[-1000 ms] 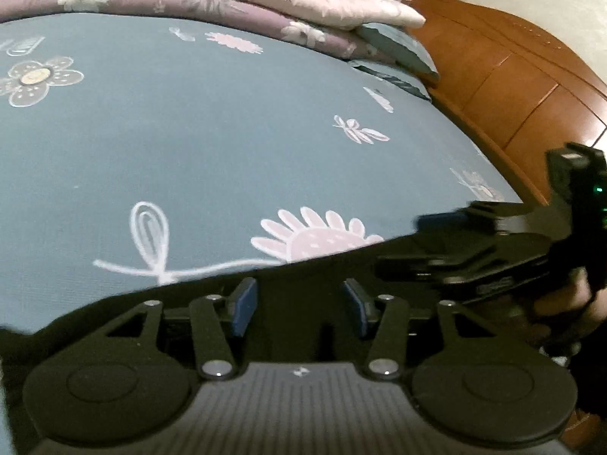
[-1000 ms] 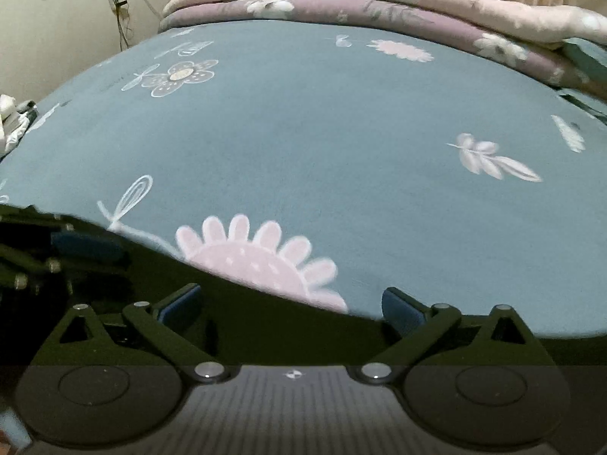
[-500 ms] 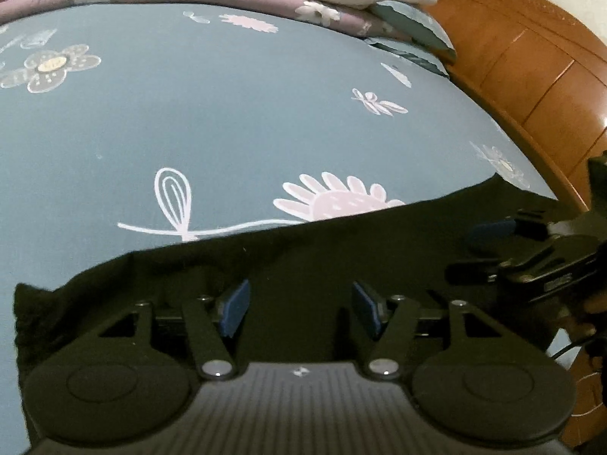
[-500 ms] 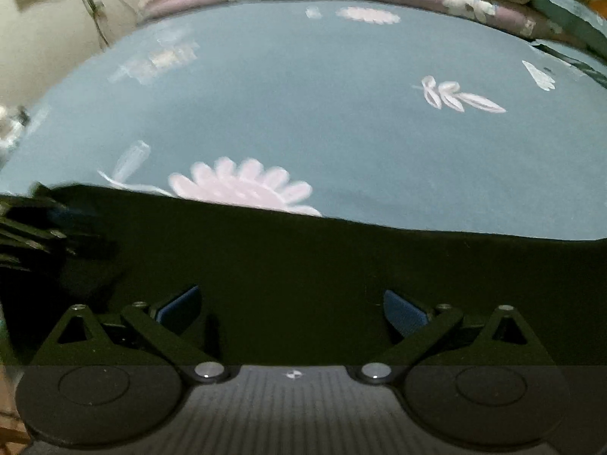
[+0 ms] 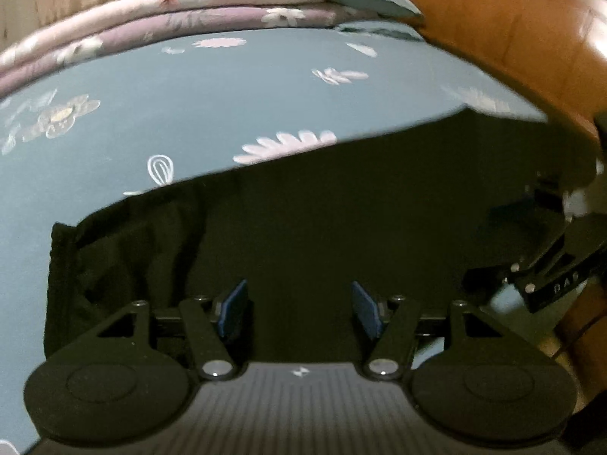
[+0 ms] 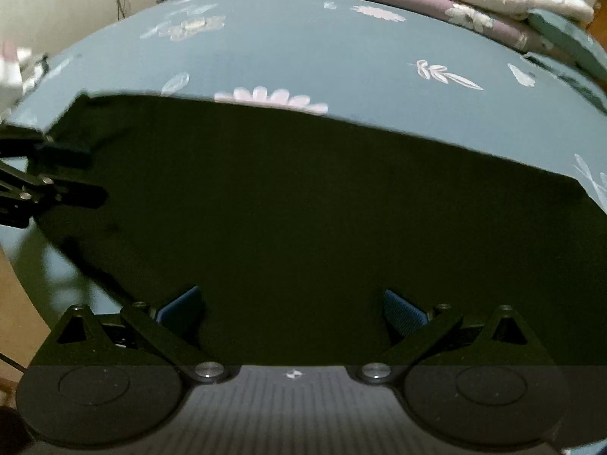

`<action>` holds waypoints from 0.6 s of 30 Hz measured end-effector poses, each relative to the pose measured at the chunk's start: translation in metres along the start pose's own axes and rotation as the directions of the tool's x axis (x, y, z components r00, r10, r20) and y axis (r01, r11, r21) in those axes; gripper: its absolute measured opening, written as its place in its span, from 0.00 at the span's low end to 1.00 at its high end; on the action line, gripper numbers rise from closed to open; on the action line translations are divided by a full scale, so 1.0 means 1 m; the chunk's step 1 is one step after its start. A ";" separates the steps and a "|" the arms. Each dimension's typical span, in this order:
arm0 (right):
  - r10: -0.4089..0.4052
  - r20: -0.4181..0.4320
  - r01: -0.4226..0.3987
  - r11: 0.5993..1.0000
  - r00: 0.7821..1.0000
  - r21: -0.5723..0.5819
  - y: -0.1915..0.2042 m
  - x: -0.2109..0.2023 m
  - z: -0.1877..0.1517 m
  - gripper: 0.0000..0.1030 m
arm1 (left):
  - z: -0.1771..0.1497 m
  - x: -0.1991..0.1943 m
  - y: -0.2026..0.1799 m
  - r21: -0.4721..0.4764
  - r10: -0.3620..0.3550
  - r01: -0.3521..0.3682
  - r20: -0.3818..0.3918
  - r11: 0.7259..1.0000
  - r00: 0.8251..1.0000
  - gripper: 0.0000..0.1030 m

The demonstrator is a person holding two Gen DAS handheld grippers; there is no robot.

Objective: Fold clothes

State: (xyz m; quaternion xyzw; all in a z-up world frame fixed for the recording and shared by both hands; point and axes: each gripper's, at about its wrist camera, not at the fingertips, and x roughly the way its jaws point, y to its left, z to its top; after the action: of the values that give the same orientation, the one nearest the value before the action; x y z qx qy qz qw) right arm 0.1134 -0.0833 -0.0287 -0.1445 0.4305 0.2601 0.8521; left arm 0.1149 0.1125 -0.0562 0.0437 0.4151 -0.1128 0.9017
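A black garment [image 6: 303, 197] lies spread flat on the bed [image 6: 303, 45], covering the near half of the blue flowered sheet toward six o'clock. The left gripper [image 5: 299, 311] hangs over it, jaws parted and lately widening, nothing between them. The right gripper [image 6: 292, 309] also stands released, its blue pads [image 6: 402, 311] wide apart above the cloth. Folded quilts [image 5: 189, 7] sit at twelve o'clock.
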 end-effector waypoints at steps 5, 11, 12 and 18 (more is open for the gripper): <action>-0.016 0.049 0.016 1.000 0.999 -0.001 -0.001 -0.010 -0.018 1.00 | -0.018 -0.004 -0.010 0.072 0.077 -0.077 0.005 0.994 0.997 0.62; 0.016 0.102 -0.016 1.000 0.995 0.007 0.009 -0.017 -0.014 1.00 | -0.013 -0.011 -0.013 0.055 0.046 -0.049 0.041 0.997 0.998 0.63; 0.022 0.091 -0.023 1.000 0.996 0.001 0.012 -0.014 -0.014 1.00 | -0.012 -0.009 -0.009 0.029 0.039 -0.040 0.032 0.999 0.999 0.64; 0.040 0.114 -0.043 0.999 0.993 0.025 0.015 -0.018 -0.018 1.00 | -0.004 -0.024 0.028 -0.175 0.004 0.004 0.043 0.985 0.999 0.65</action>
State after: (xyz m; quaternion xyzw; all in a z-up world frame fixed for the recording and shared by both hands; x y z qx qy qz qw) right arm 0.0844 -0.0852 -0.0250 -0.1089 0.3879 0.2795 0.8716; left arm 0.1034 0.1447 -0.0414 -0.0380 0.4036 -0.0769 0.9109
